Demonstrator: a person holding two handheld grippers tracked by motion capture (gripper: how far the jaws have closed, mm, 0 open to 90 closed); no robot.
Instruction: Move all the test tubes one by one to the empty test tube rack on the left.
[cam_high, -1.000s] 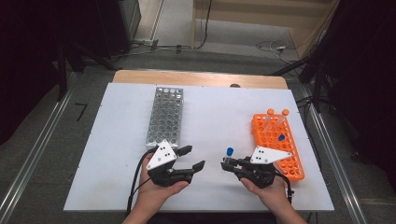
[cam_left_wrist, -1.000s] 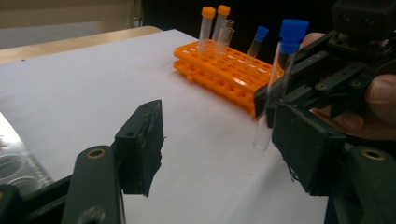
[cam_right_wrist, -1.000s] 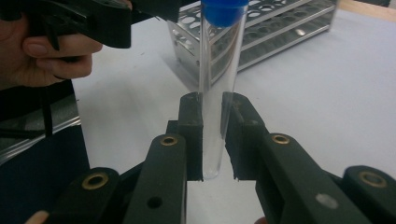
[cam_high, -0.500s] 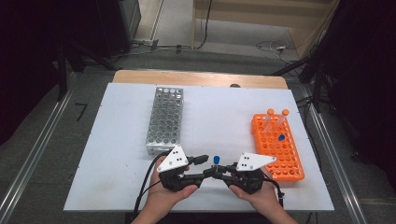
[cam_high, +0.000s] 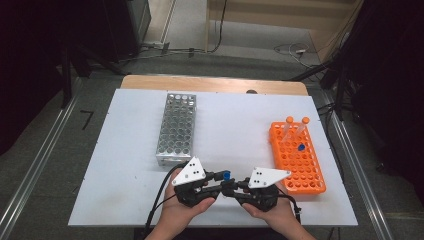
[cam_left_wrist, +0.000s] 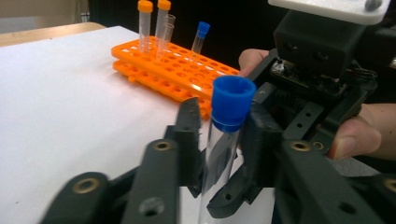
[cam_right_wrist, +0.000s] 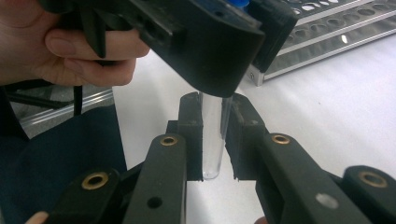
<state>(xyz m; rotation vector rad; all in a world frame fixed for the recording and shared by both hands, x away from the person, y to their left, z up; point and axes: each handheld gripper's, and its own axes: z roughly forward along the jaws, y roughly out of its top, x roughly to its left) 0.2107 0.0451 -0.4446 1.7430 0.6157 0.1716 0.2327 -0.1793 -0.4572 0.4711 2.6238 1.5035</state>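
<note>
A handover is under way at the lower centre: the left gripper has just been closing and now clamps the tube, which the right gripper also grips. Next, the right should release.

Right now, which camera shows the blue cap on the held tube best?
The left gripper view: the blue cap stands large and sharp above the claw pads. The high view shows it as a small blue spot between the claws. The right gripper view catches a blue sliver at the top edge.
</note>
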